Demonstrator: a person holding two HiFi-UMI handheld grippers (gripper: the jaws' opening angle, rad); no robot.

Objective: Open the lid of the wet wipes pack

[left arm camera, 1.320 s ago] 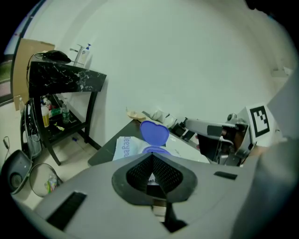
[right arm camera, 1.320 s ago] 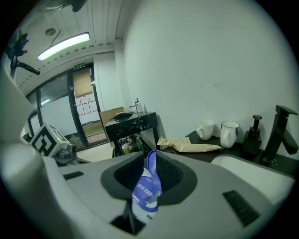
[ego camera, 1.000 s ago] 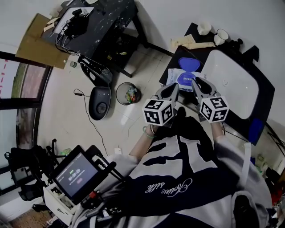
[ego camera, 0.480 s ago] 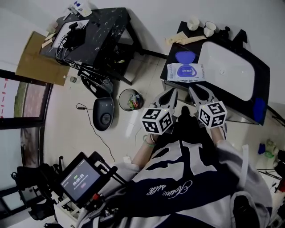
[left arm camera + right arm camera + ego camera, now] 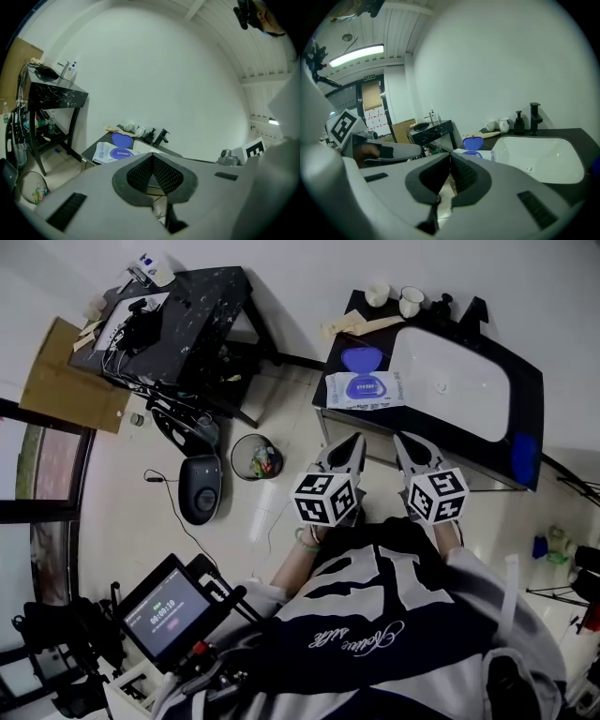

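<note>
The wet wipes pack [image 5: 366, 390] lies on the left end of the black counter [image 5: 330, 364]. Its blue lid [image 5: 361, 359] is flipped open toward the wall. Both grippers hang in the air in front of the counter, clear of the pack. My left gripper [image 5: 353, 442] is shut with nothing in it, and so is my right gripper [image 5: 404, 441]. In the left gripper view the pack [image 5: 114, 153] and raised lid [image 5: 122, 139] lie beyond the closed left gripper [image 5: 153, 157]. The right gripper view shows the lid [image 5: 473, 142] past the closed right gripper [image 5: 450, 156].
A white sink basin [image 5: 459, 381] fills the counter right of the pack, with a black faucet [image 5: 469, 310] and two cups [image 5: 380, 293] behind. A black marbled table [image 5: 178, 306] stands at the left. A waste bin [image 5: 258, 457] and a black device [image 5: 200, 488] sit on the floor.
Both grippers have drawn back from the pack toward the person. They were over the pack a second ago and now hang in front of the counter. The lid stays open.
</note>
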